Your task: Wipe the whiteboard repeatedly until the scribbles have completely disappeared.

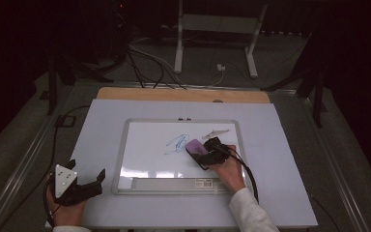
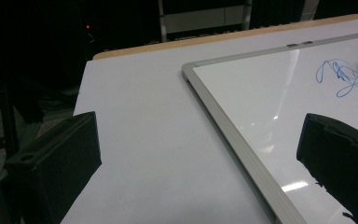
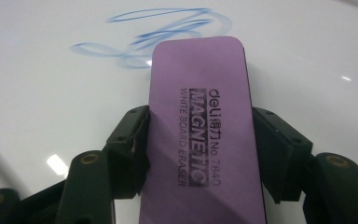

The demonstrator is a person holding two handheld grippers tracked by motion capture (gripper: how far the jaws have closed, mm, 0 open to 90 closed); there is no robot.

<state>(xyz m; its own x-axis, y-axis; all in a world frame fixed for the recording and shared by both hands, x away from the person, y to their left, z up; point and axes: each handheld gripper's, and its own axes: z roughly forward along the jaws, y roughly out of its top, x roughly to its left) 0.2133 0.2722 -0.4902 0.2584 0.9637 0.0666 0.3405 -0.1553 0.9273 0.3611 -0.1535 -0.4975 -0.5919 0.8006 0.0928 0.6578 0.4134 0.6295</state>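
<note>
Purple foam, printed "MAGNETIC WHITE BOARD ERASER", the eraser (image 3: pixel 200 135) is pinched across its long sides by the right tool (image 1: pixel 207 153), its front end just beside the blue scribble (image 1: pixel 177 144) near the middle of the whiteboard (image 1: pixel 145 145). The ink loops lie ahead of that front end and look mostly unwiped.

The likeliest trouble, as I judge it, is the eraser twisting or sliding in the pinch if it is pressed down hard, since the jaws grip only smooth side walls. A tilted eraser would smear the ink with one edge instead of lifting it. A long stroke could also knock the pale marker-like thing (image 1: pixel 215 132) lying just beyond the scribble.

The left tool (image 1: pixel 84 186) rests off the whiteboard's near-left corner, jaws spread and empty, on the table (image 1: pixel 280 145).
</note>
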